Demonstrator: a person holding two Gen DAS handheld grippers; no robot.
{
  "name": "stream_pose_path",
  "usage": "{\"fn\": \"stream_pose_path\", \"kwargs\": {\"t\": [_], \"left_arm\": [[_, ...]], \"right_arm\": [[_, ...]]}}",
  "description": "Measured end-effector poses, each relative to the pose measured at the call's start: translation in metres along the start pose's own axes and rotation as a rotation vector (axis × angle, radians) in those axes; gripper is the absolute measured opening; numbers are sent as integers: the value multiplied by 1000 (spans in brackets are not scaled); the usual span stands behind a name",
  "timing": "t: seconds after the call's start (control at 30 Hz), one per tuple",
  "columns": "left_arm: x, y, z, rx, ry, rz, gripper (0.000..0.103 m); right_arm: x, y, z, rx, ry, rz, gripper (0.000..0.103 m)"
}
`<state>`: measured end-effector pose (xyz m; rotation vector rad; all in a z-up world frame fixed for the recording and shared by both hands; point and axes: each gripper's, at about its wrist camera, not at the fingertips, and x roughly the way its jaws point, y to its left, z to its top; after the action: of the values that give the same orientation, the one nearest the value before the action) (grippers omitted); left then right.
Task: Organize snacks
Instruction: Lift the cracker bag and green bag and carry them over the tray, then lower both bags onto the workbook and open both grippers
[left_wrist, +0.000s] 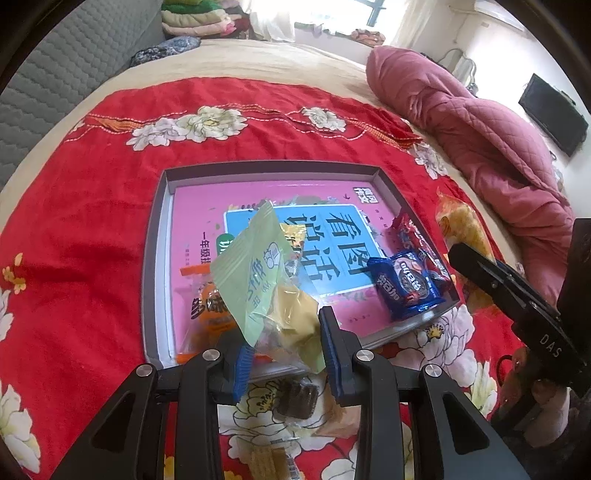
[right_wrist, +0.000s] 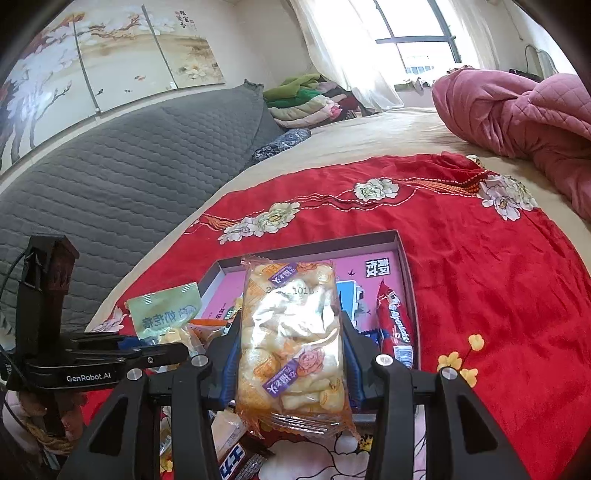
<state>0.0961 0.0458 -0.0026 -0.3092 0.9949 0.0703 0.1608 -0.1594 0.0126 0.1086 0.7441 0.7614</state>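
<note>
My left gripper (left_wrist: 286, 354) is shut on the lower end of a pale green sweet packet (left_wrist: 255, 280), which hangs over the near left part of a shallow grey box (left_wrist: 258, 166) lined with a pink book. A blue Oreo pack (left_wrist: 404, 284), a red packet (left_wrist: 406, 229) and an orange packet (left_wrist: 207, 310) lie inside the box. My right gripper (right_wrist: 291, 354) is shut on a clear, orange-printed bag of puffed snacks (right_wrist: 291, 339), held lengthwise above the box's near edge (right_wrist: 314, 247). The left gripper (right_wrist: 162, 349) and its green packet (right_wrist: 166, 310) show at the left of the right wrist view.
A red flowered cloth (left_wrist: 92, 221) covers the bed under the box. Loose snacks lie on it near me: a brown cake (left_wrist: 295, 398), a wafer (left_wrist: 267, 461) and a chocolate bar (right_wrist: 236, 461). A pink quilt (right_wrist: 517, 110) is heaped at the right, a grey padded headboard (right_wrist: 129, 166) at the left.
</note>
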Motion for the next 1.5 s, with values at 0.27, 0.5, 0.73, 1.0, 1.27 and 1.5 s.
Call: {"fn": "stream_pose_path", "kwargs": {"t": [0.27, 0.5, 0.73, 1.0, 1.27, 1.5], "left_arm": [[10, 3, 2, -16, 15, 0, 34], [17, 3, 3, -18, 24, 1, 34], [23, 3, 3, -18, 35, -6, 34], [27, 0, 1, -11, 46, -11, 34], [28, 2, 2, -19, 44, -20, 35], [28, 2, 3, -22, 45, -21, 35]], "right_arm": [[14, -1, 1, -9, 18, -2, 46], [27, 3, 0, -31, 41, -1, 46], [42, 6, -4, -52, 77, -7, 46], [57, 7, -10, -77, 112, -32, 46], [71, 13, -15, -111, 147, -35, 46], [76, 23, -20, -157, 155, -37, 46]]}}
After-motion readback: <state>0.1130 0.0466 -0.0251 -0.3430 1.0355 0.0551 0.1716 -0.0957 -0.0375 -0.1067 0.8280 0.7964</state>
